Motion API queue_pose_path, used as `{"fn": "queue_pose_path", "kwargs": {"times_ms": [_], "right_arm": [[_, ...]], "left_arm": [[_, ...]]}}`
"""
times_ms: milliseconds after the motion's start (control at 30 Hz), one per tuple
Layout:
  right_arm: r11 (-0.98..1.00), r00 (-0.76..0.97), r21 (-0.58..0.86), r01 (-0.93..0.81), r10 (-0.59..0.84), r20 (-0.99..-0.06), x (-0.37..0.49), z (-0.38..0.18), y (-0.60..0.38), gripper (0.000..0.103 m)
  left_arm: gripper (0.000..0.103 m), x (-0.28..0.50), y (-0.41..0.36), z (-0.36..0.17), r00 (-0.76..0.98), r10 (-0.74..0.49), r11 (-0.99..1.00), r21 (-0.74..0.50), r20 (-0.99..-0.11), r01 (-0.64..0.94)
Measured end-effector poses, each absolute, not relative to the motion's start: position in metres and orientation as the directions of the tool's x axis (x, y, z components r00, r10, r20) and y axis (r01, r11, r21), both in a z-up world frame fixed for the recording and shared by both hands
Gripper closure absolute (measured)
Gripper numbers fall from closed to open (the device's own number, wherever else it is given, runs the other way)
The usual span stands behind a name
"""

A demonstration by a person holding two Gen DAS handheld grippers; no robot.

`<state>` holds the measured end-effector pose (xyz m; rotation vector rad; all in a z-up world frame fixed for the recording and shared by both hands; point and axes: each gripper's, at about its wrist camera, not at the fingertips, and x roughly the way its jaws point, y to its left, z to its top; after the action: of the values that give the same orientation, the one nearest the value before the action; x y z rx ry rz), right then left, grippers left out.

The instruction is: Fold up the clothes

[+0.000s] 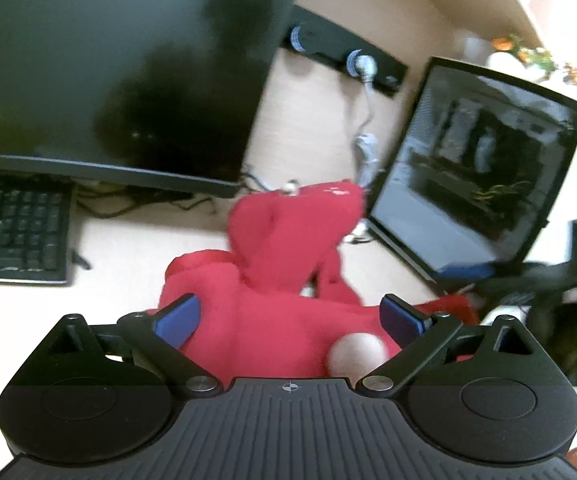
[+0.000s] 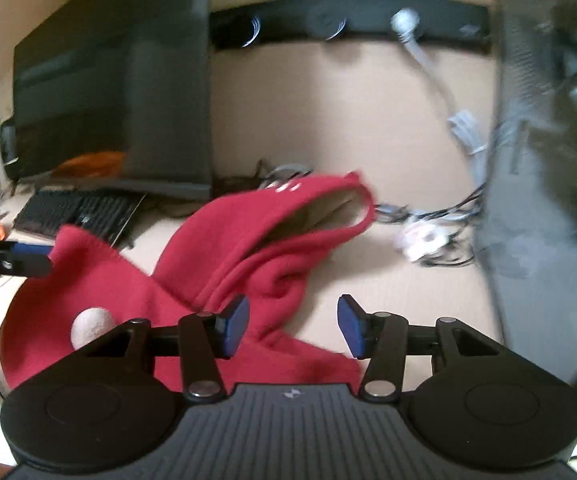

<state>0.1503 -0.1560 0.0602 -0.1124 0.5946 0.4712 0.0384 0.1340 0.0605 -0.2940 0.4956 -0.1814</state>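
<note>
Both my jaws stand open, blue pads wide apart with nothing gripped. Between the pads of my left gripper (image 1: 290,316) lies the red fleece (image 1: 288,308), bunched on the pale tabletop (image 1: 128,248); its hood (image 1: 296,220) rises in a hump beyond, with a few white marks near the top. A pale round pompom (image 1: 358,354) rests on the cloth just inside my left gripper's right-hand pad.

From the right wrist view, my right gripper (image 2: 293,326) hangs over the garment's near edge: the left-hand pad is over red cloth, the right-hand pad over bare tabletop. Whether either pad touches the cloth I cannot tell. The hood opening gapes toward the right, showing a lighter lining (image 2: 320,210). The pompom shows here at the left of the fleece, and beyond it the tip of my left gripper comes in from the left edge by a raised corner of cloth; whether it touches I cannot tell.

Behind the fleece stand a dark monitor (image 1: 120,68) with a black keyboard (image 1: 16,228) under it, and a laptop (image 1: 476,168) to the right. Tangled cables (image 2: 440,216) and a white cord run along the back, under a black power strip (image 1: 344,56) on the wall. Much is motion-blurred.
</note>
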Motion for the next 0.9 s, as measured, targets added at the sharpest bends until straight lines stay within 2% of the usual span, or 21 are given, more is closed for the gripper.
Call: {"fn": "queue_pose_path", "kwargs": {"times_ms": [67,200,333,400,433,500,667,700,767,833,867,900], "right_arm": [[0.902,0.75,0.054,-0.428,0.387,-0.536,0.147,0.068,-0.166,0.054],[0.936,0.757,0.133,-0.327,0.343,-0.556,0.136,0.043,-0.183,0.055],[0.927,0.729,0.192,-0.321,0.371,-0.575,0.134,0.026,-0.187,0.056],[0.909,0.71,0.22,-0.353,0.413,-0.571,0.139,0.031,-0.18,0.075],[0.895,0.702,0.235,-0.378,0.443,-0.557,0.141,0.036,-0.176,0.076],[0.871,0.714,0.21,-0.444,0.486,-0.505,0.135,0.051,-0.165,0.077],[0.93,0.745,0.021,-0.368,0.309,-0.591,0.162,0.028,-0.152,0.076],[0.94,0.733,0.038,-0.338,0.288,-0.616,0.167,0.02,-0.159,0.076],[0.94,0.717,0.131,-0.314,0.325,-0.617,0.166,0.019,-0.176,0.072],[0.911,0.708,0.263,-0.317,0.412,-0.573,0.157,0.027,-0.192,0.055],[0.892,0.699,0.308,-0.33,0.45,-0.555,0.154,0.028,-0.195,0.029],[0.871,0.69,0.352,-0.343,0.488,-0.535,0.15,0.03,-0.198,0.012]], "left_arm": [[0.004,0.045,0.142,0.052,0.864,-0.176,0.949,-0.315,-0.471,0.022],[0.004,0.06,0.157,0.029,0.831,-0.013,0.964,-0.227,-0.556,-0.137],[0.003,0.063,0.168,0.017,0.814,0.021,0.965,-0.201,-0.581,-0.168],[0.003,0.064,0.168,0.016,0.816,0.038,0.971,-0.172,-0.577,-0.167],[0.003,0.064,0.168,0.017,0.817,0.046,0.973,-0.161,-0.575,-0.168],[0.003,0.064,0.171,0.018,0.817,0.055,0.971,-0.162,-0.574,-0.179],[0.003,0.059,0.181,0.019,0.815,0.07,0.962,-0.179,-0.575,-0.209],[0.003,0.057,0.184,0.02,0.815,0.071,0.96,-0.181,-0.575,-0.212],[0.003,0.049,0.189,0.024,0.814,0.074,0.959,-0.183,-0.576,-0.216],[0.004,0.035,0.195,0.033,0.834,0.02,0.954,-0.238,-0.552,-0.181],[0.004,0.028,0.198,0.039,0.846,-0.014,0.949,-0.273,-0.534,-0.156],[0.004,0.021,0.202,0.043,0.854,-0.077,0.938,-0.327,-0.514,-0.112]]}}
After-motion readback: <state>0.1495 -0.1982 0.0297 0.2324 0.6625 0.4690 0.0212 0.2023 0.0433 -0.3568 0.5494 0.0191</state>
